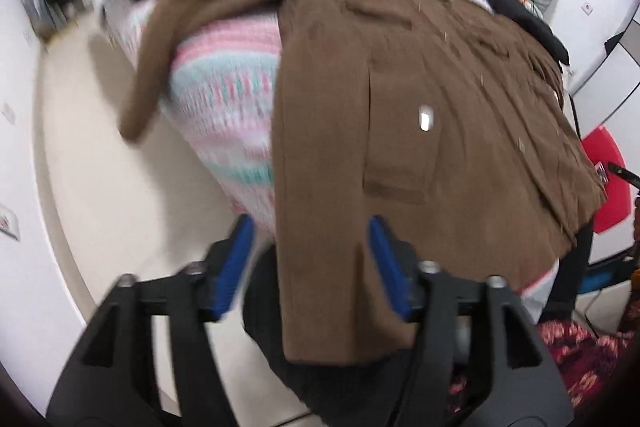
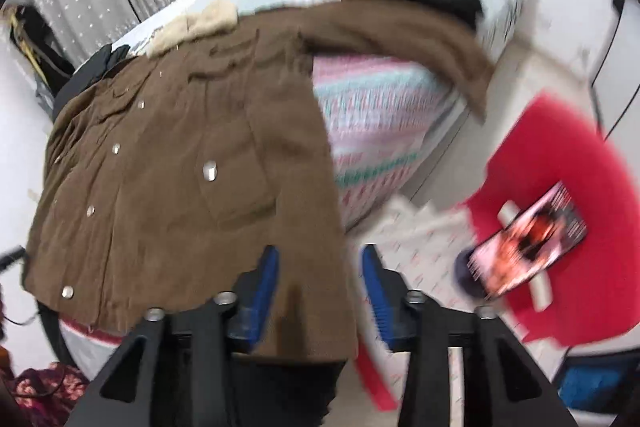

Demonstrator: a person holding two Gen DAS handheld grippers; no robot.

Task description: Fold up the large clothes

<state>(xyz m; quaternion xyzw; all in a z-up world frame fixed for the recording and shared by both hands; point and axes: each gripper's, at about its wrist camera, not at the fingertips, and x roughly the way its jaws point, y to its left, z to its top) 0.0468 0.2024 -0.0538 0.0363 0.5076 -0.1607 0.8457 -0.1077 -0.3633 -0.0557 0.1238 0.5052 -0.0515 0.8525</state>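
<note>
bed (image 1: 224, 95): pink-and-mint patterned cover, pale floor around | brown coat (image 1: 400, 115) spread across it, hem hanging off near edge | left gripper (image 1: 308, 259): jaws wide, hem between, not pinched | right gripper (image 2: 320, 283): same | red chair (image 2: 560, 195) beside bed

brown coat (image 2: 168, 163) on bed (image 2: 380, 115), right gripper (image 2: 318, 279) jaws apart

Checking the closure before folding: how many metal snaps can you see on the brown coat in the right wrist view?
5 on the brown coat: near the hem, left front, upper front, higher up, pocket. Blur may hide others.
</note>
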